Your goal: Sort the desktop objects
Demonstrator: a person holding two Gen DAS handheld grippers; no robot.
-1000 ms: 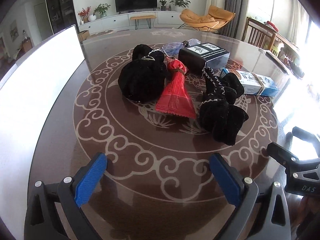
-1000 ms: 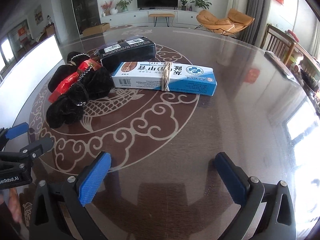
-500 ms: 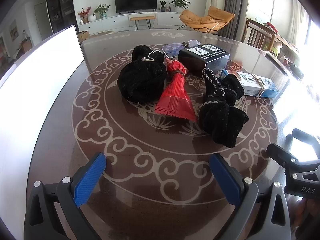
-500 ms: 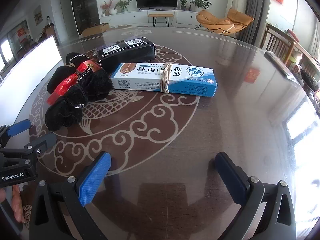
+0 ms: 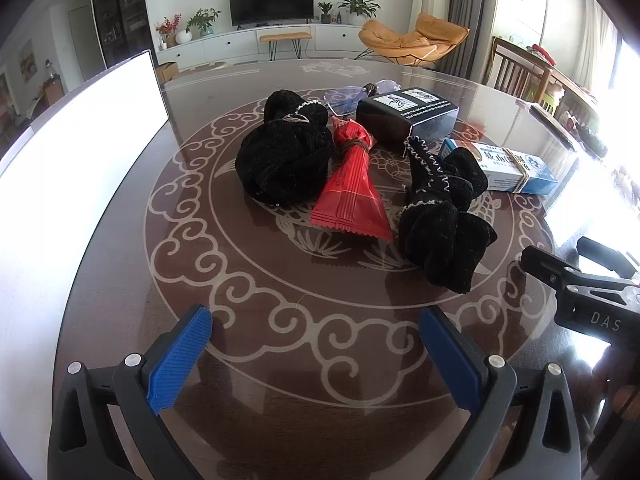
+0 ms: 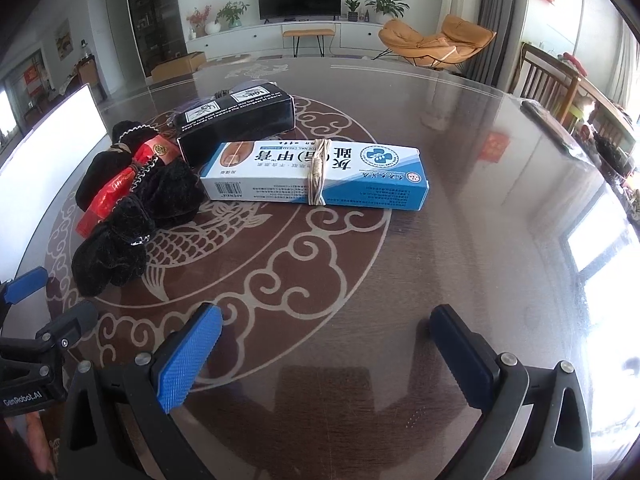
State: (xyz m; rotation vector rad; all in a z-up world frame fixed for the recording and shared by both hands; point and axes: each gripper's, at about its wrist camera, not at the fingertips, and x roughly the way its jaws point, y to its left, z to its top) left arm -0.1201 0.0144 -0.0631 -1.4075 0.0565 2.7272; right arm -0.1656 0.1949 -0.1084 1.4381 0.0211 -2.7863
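Both my claws, left claw [image 5: 316,354] and right claw [image 6: 326,348], gape empty; I'd take the near pouch [image 5: 442,236] across its narrow neck.

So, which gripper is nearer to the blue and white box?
Right. The right gripper faces the blue and white box directly; the left gripper sits farther, with the box off to its right.

"DAS" stands in pale letters on the right claw [image 5: 592,276] body. "GenRobot.AI" marks the left claw [image 6: 28,320] body. The blue-and-white carton [image 6: 316,178] shows "NAIL CREAM" and a barcode; the print on the black box [image 6: 236,120] behind it is unreadable.
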